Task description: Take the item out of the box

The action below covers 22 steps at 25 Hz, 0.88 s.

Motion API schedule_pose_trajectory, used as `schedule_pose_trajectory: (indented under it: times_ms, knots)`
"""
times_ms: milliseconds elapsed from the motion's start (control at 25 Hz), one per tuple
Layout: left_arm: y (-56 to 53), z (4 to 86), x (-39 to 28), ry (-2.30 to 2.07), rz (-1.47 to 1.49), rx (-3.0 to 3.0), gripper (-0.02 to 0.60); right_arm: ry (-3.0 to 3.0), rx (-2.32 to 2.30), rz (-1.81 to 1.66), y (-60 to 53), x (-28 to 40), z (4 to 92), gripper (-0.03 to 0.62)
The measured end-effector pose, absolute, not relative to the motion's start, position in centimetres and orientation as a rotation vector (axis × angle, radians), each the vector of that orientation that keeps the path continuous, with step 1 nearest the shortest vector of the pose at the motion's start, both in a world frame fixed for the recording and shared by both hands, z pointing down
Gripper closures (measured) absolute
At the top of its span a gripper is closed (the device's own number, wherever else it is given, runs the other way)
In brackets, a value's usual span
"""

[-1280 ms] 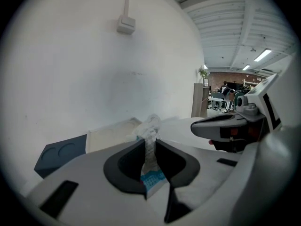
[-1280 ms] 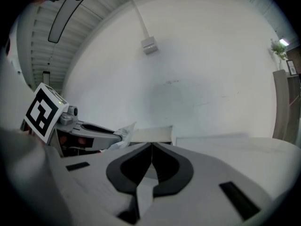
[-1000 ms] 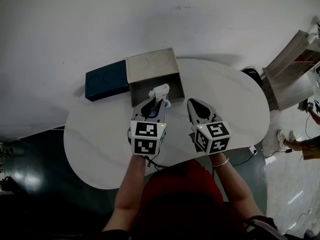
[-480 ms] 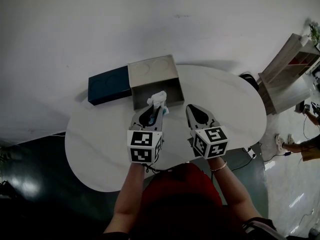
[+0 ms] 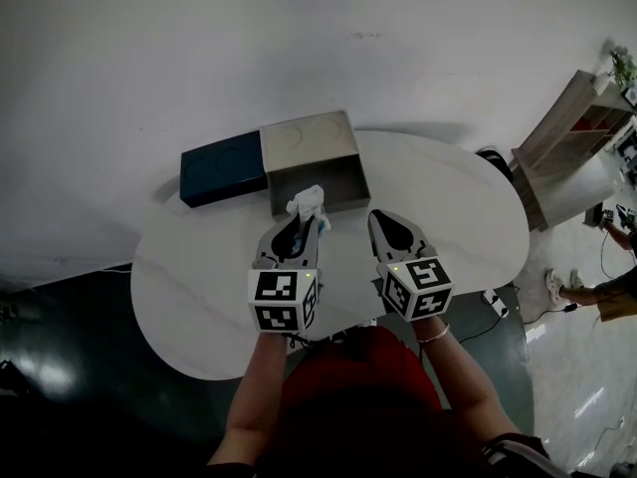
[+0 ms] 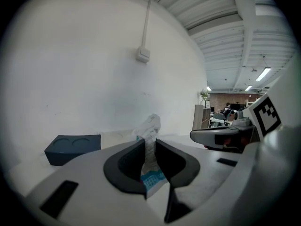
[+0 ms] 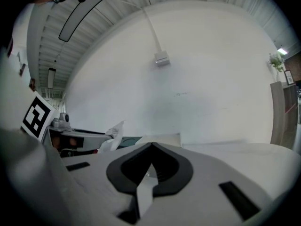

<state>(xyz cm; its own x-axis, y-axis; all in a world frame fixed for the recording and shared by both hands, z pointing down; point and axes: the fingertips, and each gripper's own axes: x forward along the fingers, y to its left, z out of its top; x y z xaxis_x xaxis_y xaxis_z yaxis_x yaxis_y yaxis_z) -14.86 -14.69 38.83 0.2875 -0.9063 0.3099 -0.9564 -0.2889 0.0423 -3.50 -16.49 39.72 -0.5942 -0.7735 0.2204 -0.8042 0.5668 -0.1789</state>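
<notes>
**Packet pinched in the left gripper at the box's near wall**

The white table [image 5: 189,297] fills the middle of the head view, with dark floor to its left and a pale shelf unit [image 5: 572,132] standing off to the right. At the table's far edge sits the open grey box [image 5: 317,159]. Its dark blue lid [image 5: 223,167] lies flat against the box's left side, two round recesses facing up.

Both grippers are held side by side in front of the box, marker cubes towards the person. The left gripper [image 5: 302,225] is clamped on a crumpled white packet [image 5: 307,203] with a patch of blue print. The packet's top sticks up past the jaw tips. From above it overlaps the box's near wall, which is the only thing close to it. The right gripper [image 5: 384,221] sits just to the right, apart from the box, its jaws closed together with nothing between them. From the left gripper view, it crosses the right-hand side.
</notes>
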Motion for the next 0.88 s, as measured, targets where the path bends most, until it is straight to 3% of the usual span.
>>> schedule_pose_trajectory:
  times_ms: [880]
  knots:
    - [-12.5, 38.4, -15.1, -1.711, 0.226, 2.375, 0.495, -2.653, 1.389, 0.386, -15.2, -4.0, 40.0, 0.579]
